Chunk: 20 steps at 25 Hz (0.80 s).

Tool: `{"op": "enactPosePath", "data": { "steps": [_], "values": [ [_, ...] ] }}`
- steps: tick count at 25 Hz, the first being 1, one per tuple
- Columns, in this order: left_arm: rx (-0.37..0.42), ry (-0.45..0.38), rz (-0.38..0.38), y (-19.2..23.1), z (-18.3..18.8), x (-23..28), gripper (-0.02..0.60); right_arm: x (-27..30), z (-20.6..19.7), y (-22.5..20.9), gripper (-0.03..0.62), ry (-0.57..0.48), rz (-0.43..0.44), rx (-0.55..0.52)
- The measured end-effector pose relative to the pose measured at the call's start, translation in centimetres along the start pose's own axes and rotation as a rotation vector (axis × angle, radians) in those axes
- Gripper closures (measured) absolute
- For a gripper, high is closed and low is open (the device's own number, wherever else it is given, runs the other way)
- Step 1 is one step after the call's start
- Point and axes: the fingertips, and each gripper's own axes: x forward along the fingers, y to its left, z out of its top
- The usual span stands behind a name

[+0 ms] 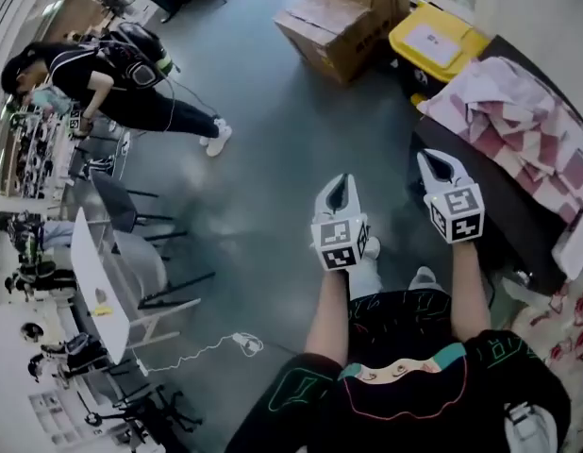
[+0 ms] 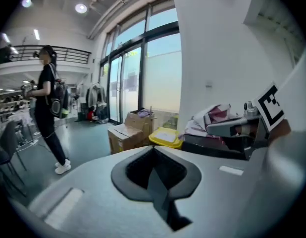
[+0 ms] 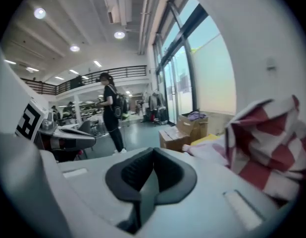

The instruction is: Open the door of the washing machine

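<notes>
No washing machine door shows in any view. My left gripper (image 1: 341, 192) is held in the air over the grey floor, jaws shut and empty. My right gripper (image 1: 441, 169) is level with it to the right, also shut with nothing in it, at the edge of a dark-topped unit (image 1: 504, 206). A red and white checkered cloth (image 1: 523, 121) lies heaped on that unit. In the left gripper view the shut jaws (image 2: 154, 150) point toward tall windows, with the right gripper (image 2: 237, 128) beside them. The right gripper view shows its shut jaws (image 3: 154, 151) next to the cloth (image 3: 264, 148).
Cardboard boxes (image 1: 343, 22) and a yellow-lidded bin (image 1: 435, 41) stand ahead by the wall. A person in black (image 1: 112, 88) stands at the far left. A white table (image 1: 93, 272) with chairs is at the left, and a white cable (image 1: 207, 347) lies on the floor.
</notes>
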Motion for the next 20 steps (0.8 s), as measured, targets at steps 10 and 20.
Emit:
{"op": "enactPosePath", "data": {
  "steps": [10, 20],
  "values": [
    [0.201, 0.178, -0.549, -9.9, -6.6, 9.7, 0.571, -6.9, -7.9, -4.8, 0.595, 0.018, -0.379, 0.245],
    [0.348, 0.37, -0.793, -16.7, -17.4, 10.8, 0.569, -13.5, -20.6, -4.5, 0.595, 0.3, -0.61, 0.327]
  ]
}}
